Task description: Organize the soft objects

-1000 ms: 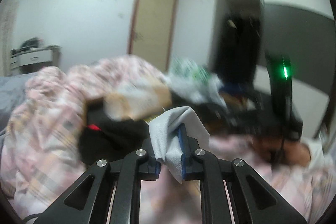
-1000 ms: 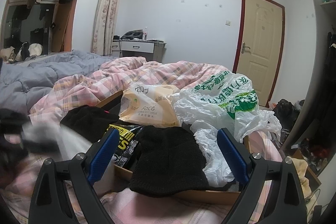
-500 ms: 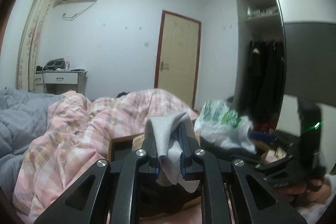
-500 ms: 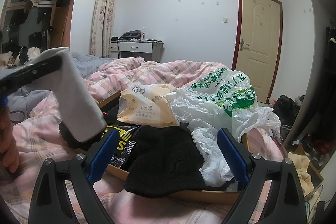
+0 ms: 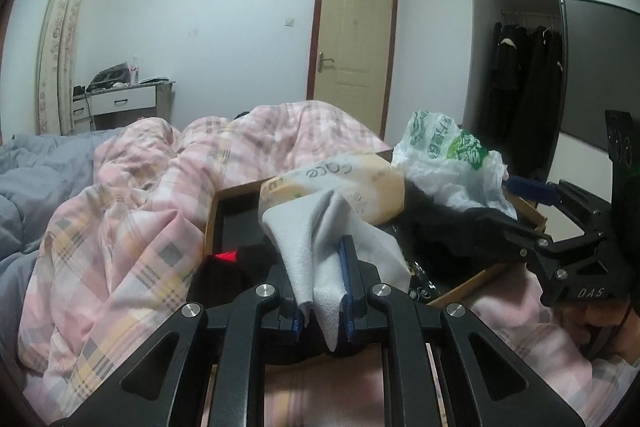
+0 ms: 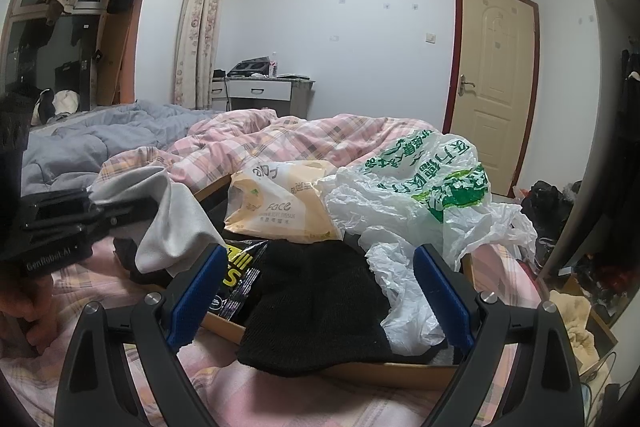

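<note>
the left gripper (image 5: pixel 322 291) is clamped on a grey cloth (image 5: pixel 332 239), its blue pads pinching the folds; from the left wrist view the cloth fans up toward 12 o'clock and a pointed tail hangs down at 6 o'clock, so its long axis runs roughly vertical there. the right wrist view shows the same grey cloth (image 6: pixel 172 223) from the side at 9 o'clock, draping down and to the right from the left gripper (image 6: pixel 116 215), over the near left corner of the cardboard box (image 6: pixel 384 371). only that view shows the black knit hat (image 6: pixel 316 307) lying over the box's front edge, between the spread blue pads of the right gripper (image 6: pixel 320 299), whose jaws stand wide apart and hold nothing. the left view catches the right gripper (image 5: pixel 532 189) at 3 o'clock, reaching over the box. in the box sit a yellow tissue pack (image 6: pixel 280 207) and a white and green plastic bag (image 6: pixel 424 195), which hide its far wall. a pink plaid quilt (image 5: pixel 132 211) is heaped at 9 o'clock.
</note>
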`<state>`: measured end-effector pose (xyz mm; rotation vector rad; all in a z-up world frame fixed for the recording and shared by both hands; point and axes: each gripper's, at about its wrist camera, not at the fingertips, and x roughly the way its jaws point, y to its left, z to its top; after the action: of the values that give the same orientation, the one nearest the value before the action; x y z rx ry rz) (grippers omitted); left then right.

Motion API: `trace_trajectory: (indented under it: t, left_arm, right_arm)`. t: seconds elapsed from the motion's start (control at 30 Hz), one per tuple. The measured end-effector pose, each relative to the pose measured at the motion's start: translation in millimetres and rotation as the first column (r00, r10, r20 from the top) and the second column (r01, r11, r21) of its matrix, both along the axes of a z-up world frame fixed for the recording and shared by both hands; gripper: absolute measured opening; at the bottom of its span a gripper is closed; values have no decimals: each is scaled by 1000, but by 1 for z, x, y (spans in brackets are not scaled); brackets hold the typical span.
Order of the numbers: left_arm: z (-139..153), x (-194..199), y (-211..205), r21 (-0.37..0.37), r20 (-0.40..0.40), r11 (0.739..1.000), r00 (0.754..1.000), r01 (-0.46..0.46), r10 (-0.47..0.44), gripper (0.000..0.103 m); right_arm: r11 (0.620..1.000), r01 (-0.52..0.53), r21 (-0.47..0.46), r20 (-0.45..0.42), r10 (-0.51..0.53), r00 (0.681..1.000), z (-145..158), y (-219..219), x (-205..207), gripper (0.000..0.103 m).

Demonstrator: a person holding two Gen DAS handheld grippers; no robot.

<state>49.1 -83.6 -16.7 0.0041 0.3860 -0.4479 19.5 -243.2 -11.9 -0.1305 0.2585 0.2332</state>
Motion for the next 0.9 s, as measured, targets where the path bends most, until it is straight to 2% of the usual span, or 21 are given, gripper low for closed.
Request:
trace_trajectory:
  t: [0.2, 0.37, 0.67, 0.73, 0.77, 0.8, 0.9]
  left_arm:
    - [-6, 3, -6, 43, -38, 999, 999, 10, -8, 10]
    - [-10, 9, -6, 48, -80, 999, 997, 8, -4, 11]
    - [-11, 13, -7, 56, -105, 998, 994, 8, -2, 13]
    - [-11, 13, -7, 56, -104, 998, 995, 3, 2, 32]
    - [-11, 13, -7, 56, -103, 998, 995, -3, 8, 72]
    - [-11, 12, -6, 56, -93, 998, 995, -12, 17, 103]
    - [-6, 4, -3, 39, -51, 999, 999, -11, 13, 103]
  right_arm:
    - [1000, -1, 0, 0, 1, 1000, 0, 0, 0, 93]
    - [1000, 0, 0, -1, 0, 1000, 0, 0, 0, 93]
    - [1000, 0, 0, -1, 0, 1000, 0, 0, 0, 93]
    - [1000, 0, 0, 0, 0, 1000, 0, 0, 0, 93]
    - [1000, 0, 0, 0, 0, 1000, 0, 0, 0, 93]
    - [1000, 0, 0, 0, 0, 1000, 0, 0, 0, 93]
    - [1000, -1, 0, -1, 1, 1000, 0, 0, 0, 93]
